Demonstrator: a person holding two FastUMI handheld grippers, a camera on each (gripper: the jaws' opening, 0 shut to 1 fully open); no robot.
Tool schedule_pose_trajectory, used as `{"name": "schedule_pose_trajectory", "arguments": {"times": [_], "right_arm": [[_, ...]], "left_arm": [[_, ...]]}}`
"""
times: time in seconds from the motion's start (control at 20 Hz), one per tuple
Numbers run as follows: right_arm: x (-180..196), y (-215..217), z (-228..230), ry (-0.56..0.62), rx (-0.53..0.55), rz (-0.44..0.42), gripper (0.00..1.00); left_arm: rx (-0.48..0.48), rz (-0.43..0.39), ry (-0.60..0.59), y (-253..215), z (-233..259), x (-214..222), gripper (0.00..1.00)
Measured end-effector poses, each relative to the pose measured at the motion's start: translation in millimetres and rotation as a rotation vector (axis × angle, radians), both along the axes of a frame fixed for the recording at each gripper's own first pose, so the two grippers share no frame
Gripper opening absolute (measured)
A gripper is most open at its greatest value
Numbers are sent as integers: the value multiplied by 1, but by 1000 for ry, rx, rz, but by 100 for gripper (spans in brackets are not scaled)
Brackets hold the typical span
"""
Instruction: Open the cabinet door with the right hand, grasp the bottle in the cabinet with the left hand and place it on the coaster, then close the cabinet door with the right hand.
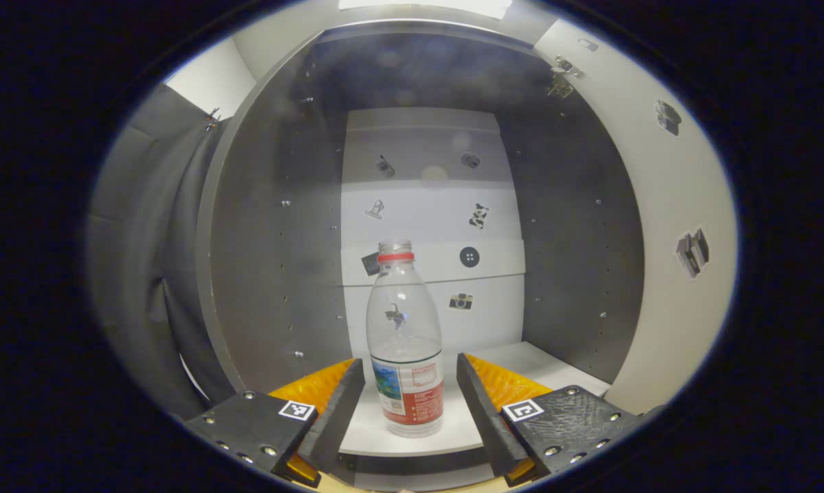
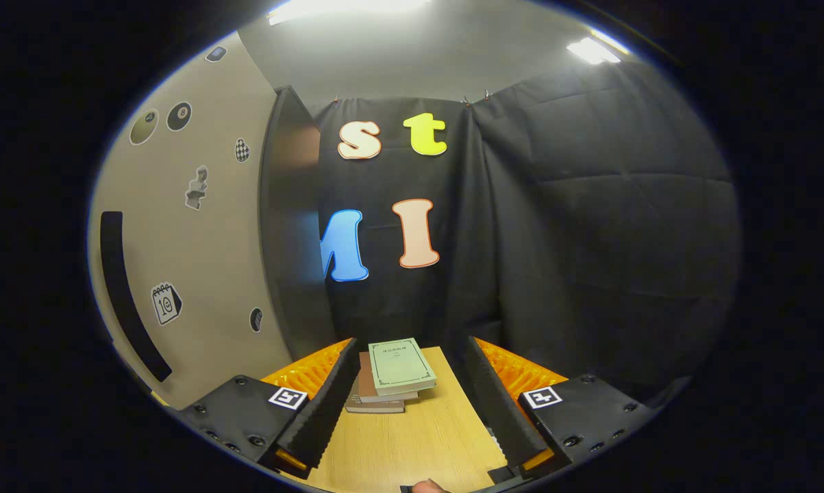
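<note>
Two claws, both spread. Bottle (image 1: 405, 342) upright on cabinet (image 1: 275, 274) shelf, between left claw (image 1: 406, 390) fingers, untouched. Risk: light bottle tips if one finger hits first. Right claw (image 2: 407, 397) idle beside door (image 2: 192, 239).

black cloth wall (image 2: 590, 239), ceiling lights (image 2: 593, 49), wooden table (image 2: 412, 438), stacked books (image 2: 391, 373)

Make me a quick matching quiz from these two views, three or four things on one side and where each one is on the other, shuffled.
Things:
1. bottle
2. books
3. cabinet door
4. left gripper

Places:
A. stacked on the wooden table
B. swung open, stickers on it
C. upright on the cabinet shelf
D. open, a finger on either side of the bottle, not touching

Pairs: 1-C, 2-A, 3-B, 4-D
</note>
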State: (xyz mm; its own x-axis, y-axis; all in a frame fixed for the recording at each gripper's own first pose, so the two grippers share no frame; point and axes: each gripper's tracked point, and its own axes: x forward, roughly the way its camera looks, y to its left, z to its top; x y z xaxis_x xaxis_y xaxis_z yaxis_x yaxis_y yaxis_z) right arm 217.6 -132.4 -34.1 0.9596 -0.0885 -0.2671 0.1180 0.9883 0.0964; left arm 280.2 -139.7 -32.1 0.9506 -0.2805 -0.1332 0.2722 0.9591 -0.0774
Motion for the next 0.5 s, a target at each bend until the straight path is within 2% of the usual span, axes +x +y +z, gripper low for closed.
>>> {"name": "schedule_pose_trajectory", "arguments": {"times": [0.35,0.5], "right_arm": [[11,6,-10,33,-6,1,99],[13,5,-13,42,-2,-5,95]], "left_arm": [[-6,-12,20,-4,-12,26,82],[-10,1,42,-3,-19,33,82]]}}
